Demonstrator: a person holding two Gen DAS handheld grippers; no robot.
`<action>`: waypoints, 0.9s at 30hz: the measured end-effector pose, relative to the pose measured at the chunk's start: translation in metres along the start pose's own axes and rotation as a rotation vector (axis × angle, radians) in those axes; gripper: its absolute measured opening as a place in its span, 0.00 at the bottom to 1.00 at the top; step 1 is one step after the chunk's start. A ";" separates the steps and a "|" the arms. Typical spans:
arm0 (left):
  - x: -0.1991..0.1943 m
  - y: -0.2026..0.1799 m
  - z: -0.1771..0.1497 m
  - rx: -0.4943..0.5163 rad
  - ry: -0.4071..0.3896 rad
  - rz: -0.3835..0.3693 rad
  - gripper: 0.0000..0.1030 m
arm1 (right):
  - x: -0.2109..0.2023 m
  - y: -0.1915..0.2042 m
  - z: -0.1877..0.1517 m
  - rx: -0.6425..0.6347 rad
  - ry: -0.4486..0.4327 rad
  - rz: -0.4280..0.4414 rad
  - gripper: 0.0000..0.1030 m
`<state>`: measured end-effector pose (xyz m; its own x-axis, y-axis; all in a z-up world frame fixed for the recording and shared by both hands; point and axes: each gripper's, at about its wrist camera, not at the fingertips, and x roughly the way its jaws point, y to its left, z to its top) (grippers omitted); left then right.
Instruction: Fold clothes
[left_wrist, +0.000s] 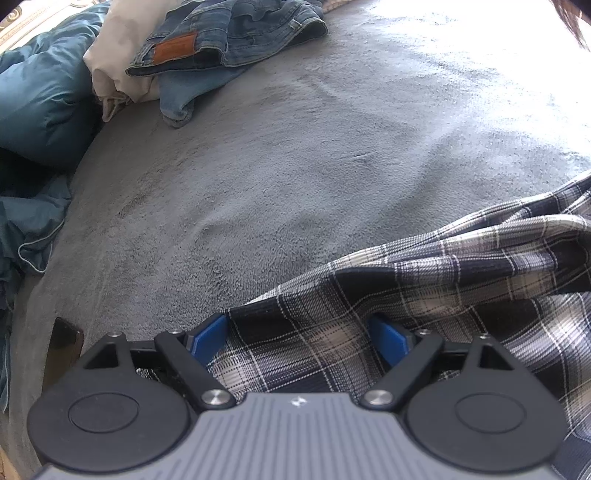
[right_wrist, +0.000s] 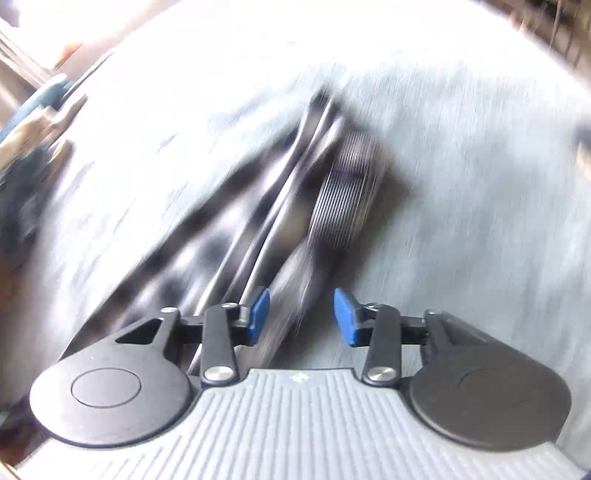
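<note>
The plaid shirt (left_wrist: 424, 302) lies on the grey blanket (left_wrist: 277, 166) of a bed, bunched in folds at the near right of the left wrist view. Its near-left edge runs up between the jaws of the left gripper (left_wrist: 301, 341), which stand spread wide; the cloth fills the gap and covers the inner side of both blue pads (left_wrist: 208, 338), but whether the pads press on it cannot be told. From there the shirt stretches away to the right and slightly up, its long axis running diagonally toward the right border of the view.

In the right wrist view everything beyond the tool is smeared by motion blur. The right gripper (right_wrist: 301, 317) has its jaws partly spread, with nothing pinched between the 2 blue pads; a dark striped band of the shirt (right_wrist: 258, 206) runs below and ahead of them, slanting up toward the middle of the frame.

Ahead and left of the shirt the blanket is bare and wide. At the far left edge sit a pile of jeans (left_wrist: 229, 37), a cream cloth (left_wrist: 110, 66) and a teal duvet (left_wrist: 40, 99). A dark phone-like slab (left_wrist: 62, 350) lies at the near left edge.
</note>
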<state>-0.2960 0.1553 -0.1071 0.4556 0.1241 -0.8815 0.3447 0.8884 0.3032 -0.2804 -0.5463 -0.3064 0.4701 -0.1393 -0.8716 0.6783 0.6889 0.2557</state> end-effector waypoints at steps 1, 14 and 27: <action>0.000 0.000 0.001 0.003 0.001 0.001 0.85 | 0.010 -0.001 0.012 0.006 -0.022 -0.026 0.36; 0.001 0.000 0.002 0.014 0.007 0.010 0.87 | 0.029 -0.040 0.017 0.157 -0.030 -0.123 0.05; 0.002 0.001 0.004 0.044 0.006 0.006 0.88 | -0.004 -0.152 -0.049 0.836 -0.219 0.039 0.06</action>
<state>-0.2920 0.1551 -0.1068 0.4531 0.1316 -0.8817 0.3780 0.8674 0.3237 -0.4130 -0.6158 -0.3620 0.5416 -0.3200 -0.7773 0.8116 -0.0416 0.5827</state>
